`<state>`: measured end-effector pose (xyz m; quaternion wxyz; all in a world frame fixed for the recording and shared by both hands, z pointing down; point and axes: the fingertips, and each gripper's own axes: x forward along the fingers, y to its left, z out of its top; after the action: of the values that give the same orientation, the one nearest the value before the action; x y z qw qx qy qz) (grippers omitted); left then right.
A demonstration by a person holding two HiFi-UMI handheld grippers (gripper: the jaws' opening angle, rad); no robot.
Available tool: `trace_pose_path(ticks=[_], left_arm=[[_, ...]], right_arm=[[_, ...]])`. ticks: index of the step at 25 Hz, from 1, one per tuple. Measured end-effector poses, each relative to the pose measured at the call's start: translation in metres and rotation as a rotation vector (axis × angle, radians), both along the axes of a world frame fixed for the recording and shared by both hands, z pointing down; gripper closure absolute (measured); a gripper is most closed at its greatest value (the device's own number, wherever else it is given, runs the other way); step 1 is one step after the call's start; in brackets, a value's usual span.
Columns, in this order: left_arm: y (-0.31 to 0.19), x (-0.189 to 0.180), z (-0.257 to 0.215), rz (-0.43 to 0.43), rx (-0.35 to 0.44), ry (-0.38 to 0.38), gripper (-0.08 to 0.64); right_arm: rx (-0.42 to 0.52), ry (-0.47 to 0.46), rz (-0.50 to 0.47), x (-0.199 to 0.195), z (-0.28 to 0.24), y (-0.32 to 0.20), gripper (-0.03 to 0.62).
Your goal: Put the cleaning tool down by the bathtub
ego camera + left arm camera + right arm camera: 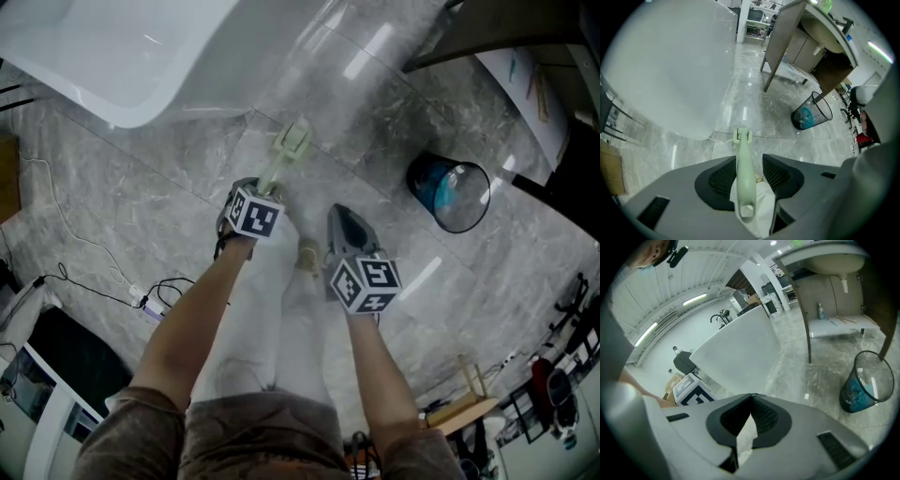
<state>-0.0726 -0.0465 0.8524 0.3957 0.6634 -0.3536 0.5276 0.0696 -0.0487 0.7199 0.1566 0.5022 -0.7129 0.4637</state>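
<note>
Judging this moment comes down to how the cleaning tool (743, 176) lies against the left gripper (749, 158). Its pale green handle runs straight down the gap between the fingers, with its long axis in line with the way they point. The hang-hole end sits deep between them, and the small brush head reaches out past the fingertips. The head is at the grey stone floor (375, 112), just short of the curved white wall of the bathtub (670, 70).

The left fingers stand wide apart. To the right of the handle there is a clear gap before the pad. To the left the handle lies close along the pad, and I cannot tell whether they touch. Nor can I tell whether the handle lies flat on the floor or tilts up toward the fingers.

The right gripper (751, 395) has its fingers together with nothing between them. It hangs beside the left one, farther from the tub, with a waste bin (448, 192) well off to its right. The left hand is plainly the nearer to the tool.

The tool looks as good as set down by the tub. A clean finish probably calls for drawing the left fingers back along the handle's own line. A sideways pull risks the near pad catching the handle and dragging the brush away from the tub.
</note>
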Motion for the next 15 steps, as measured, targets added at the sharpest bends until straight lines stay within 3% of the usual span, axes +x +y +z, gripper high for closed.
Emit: trace_pose_path(ticks=[9, 11, 15], left_arm=[[-0.003, -0.01, -0.063, -0.049, 0.05, 0.005, 0.38], [-0.003, -0.01, -0.08, -0.061, 0.061, 0.007, 0.405], [0.0, -0.012, -0.117, -0.084, 0.09, 0.007, 0.548]], right_arm=[[0.023, -0.004, -0.021, -0.012, -0.05, 0.005, 0.592], [0.03, -0.007, -0.026, -0.014, -0.066, 0.006, 0.592], [0.044, -0.007, -0.041, -0.018, -0.098, 0.01, 0.592]])
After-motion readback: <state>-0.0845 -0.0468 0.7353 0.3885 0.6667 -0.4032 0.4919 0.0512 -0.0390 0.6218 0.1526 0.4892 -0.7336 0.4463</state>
